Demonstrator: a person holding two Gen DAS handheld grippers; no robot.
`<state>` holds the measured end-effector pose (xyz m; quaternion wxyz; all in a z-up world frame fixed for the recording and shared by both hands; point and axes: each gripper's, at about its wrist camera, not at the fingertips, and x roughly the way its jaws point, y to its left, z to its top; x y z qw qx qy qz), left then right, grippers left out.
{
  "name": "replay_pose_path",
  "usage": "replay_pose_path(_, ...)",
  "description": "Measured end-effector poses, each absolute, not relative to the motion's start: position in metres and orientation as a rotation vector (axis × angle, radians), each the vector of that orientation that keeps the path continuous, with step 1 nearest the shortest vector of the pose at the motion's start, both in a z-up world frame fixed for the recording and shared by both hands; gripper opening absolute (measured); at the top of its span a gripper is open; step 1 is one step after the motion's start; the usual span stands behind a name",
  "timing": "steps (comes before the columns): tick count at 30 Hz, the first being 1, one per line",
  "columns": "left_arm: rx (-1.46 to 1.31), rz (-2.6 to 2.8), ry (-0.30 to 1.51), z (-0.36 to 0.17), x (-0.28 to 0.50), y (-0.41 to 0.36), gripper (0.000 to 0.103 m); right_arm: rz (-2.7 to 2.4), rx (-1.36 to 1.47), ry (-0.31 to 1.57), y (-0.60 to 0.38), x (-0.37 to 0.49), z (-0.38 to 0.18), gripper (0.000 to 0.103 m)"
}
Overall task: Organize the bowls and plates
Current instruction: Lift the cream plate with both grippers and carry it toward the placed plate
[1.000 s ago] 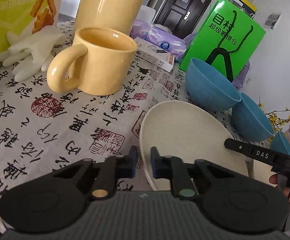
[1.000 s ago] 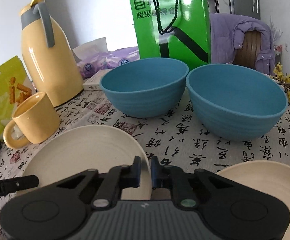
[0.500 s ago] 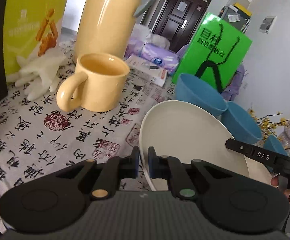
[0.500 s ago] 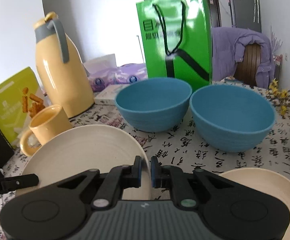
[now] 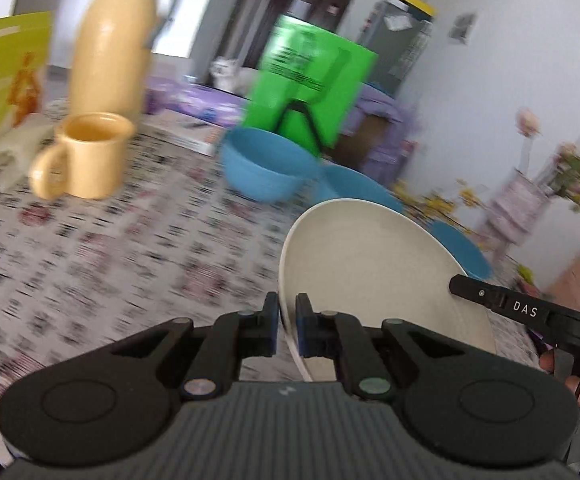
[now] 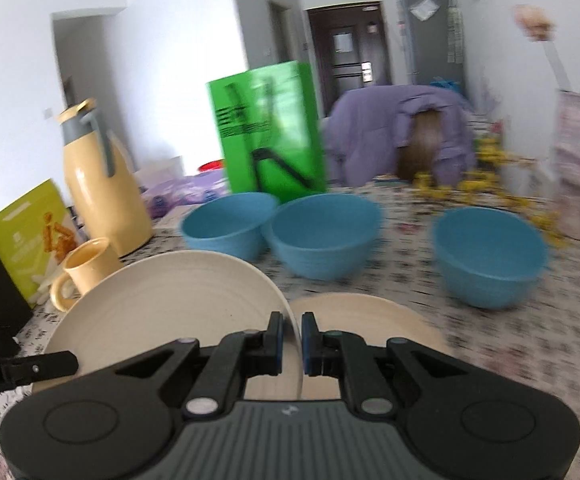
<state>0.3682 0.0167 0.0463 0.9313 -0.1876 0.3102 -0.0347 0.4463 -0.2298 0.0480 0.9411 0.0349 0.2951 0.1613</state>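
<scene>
Plate (image 6: 162,304) — cream, lifted clear of the patterned table (image 5: 130,240) — hangs between our two tongs. Second plate (image 6: 370,316) lies on the table just right of it. Left gripper (image 5: 287,326) pinches its left rim, right gripper (image 6: 292,338) its right rim, both clamped narrow.

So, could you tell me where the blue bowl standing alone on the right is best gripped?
Take the lone blue bowl by its thin upright rim, one finger inside and one outside, coming from above on the near side: it sits mouth-up and nothing crowds that edge.
</scene>
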Motion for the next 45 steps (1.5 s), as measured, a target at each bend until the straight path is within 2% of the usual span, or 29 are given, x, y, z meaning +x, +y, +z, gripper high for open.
replay_pose_path(11, -0.329, -0.384, 0.715, 0.043, 0.354, -0.146, 0.008, 0.048, 0.137, 0.575, -0.411, 0.343, 0.059, 0.008)
replay_pose_path(20, -0.261, -0.494, 0.799, 0.018, 0.334, -0.239, 0.008, -0.1, 0.182, 0.606, -0.5, 0.287, 0.036, 0.009)
replay_pose_path(28, -0.23, -0.484, 0.836, 0.0, 0.314, -0.262, 0.008, -0.105, 0.187, 0.647, -0.526, 0.263, 0.009, 0.009)
replay_pose_path(45, -0.128, -0.419, 0.802, -0.011, 0.298, -0.287, 0.009, -0.121, 0.108, 0.641, -0.524, 0.254, -0.009, 0.01)
